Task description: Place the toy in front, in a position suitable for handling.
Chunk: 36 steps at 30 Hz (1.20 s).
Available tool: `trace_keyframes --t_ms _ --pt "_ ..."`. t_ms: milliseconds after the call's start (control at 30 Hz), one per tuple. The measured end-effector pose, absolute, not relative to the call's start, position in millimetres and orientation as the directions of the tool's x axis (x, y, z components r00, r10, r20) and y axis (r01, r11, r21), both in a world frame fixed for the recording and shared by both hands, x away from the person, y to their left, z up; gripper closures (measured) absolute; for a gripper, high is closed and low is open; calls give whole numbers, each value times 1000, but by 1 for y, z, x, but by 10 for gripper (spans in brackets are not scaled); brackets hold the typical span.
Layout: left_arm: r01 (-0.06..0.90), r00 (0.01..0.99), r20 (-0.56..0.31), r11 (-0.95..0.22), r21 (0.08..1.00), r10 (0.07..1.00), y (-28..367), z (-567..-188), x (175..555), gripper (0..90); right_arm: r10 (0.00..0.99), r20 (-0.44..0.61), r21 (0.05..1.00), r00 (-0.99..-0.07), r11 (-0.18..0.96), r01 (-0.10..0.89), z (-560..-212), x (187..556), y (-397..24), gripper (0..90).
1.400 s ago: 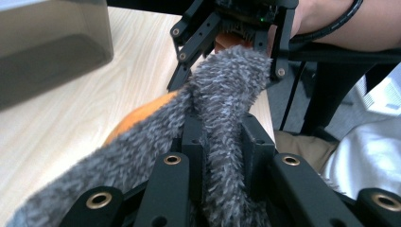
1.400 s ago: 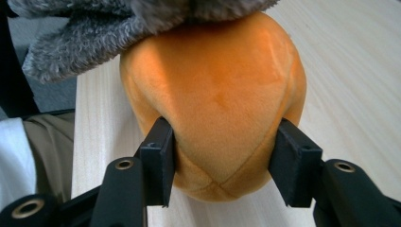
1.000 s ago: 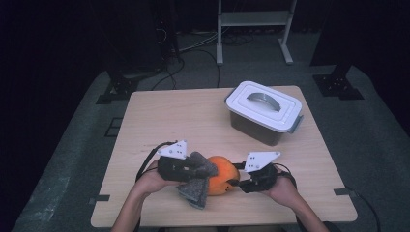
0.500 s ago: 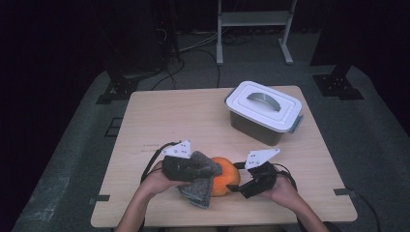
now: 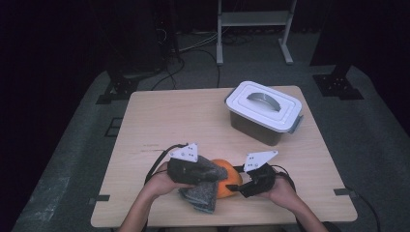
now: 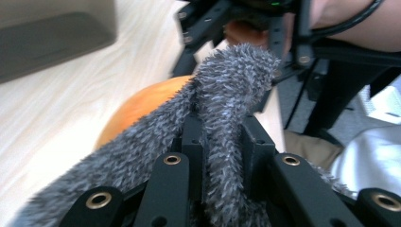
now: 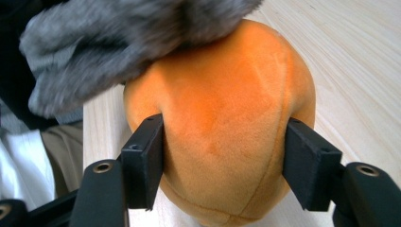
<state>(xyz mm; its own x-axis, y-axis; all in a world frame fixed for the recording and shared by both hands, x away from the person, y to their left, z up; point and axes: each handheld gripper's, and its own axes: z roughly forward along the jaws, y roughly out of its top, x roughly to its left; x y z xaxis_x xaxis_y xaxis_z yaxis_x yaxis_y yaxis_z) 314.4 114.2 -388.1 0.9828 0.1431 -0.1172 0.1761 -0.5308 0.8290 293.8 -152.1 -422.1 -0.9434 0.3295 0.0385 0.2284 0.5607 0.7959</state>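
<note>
In the right gripper view, an orange plush ball (image 7: 222, 127) at the frame's centre is being squeezed by the right gripper (image 7: 222, 165), its jaws having just been closing, while a grey furry cloth (image 6: 222, 94) is being held pinched by the left gripper (image 6: 222, 156), suggesting wiping.

No text, label, brand, number or sign can be read on anything here.

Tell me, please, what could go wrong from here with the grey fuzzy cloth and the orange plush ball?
The right hand-held gripper, whose jaws have just been closing, flanks the round orange plush ball; it might squirt out. The left hand-held gripper pinches the grey fuzzy cloth by one fold, which could slip free.
</note>
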Motion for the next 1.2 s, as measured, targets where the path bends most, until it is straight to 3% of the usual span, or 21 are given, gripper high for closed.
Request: trace_keyframes --t_ms 167,267,367,467,533,700,933,1200 --pt "225 967 -121 -530 818 224 135 -393 323 751 283 -37 786 -959 601 147 -422 291 -154 380" --pt "259 960 -164 -505 823 225 141 -400 324 750 283 -38 786 -958 601 146 -422 293 -156 361" --pt "256 963 -172 -504 825 207 138 -402 324 751 303 31 788 -952 578 210 -421 297 -156 244" --pt "239 970 -179 -507 828 165 131 -402 321 750 316 89 786 -944 560 262 -423 299 -155 185" --pt "231 972 -177 -515 825 153 129 -404 321 745 317 83 780 -945 569 259 -427 299 -155 208" --pt "236 971 -173 -522 820 167 134 -405 322 750 302 39 779 -952 587 219 -428 298 -161 362" --pt "264 962 -176 -541 799 210 149 -414 326 750 308 54 782 -950 578 232 -431 301 -167 366" --pt "226 974 -183 -465 856 137 135 -406 320 750 299 16 793 -954 577 194 -431 298 -164 365"
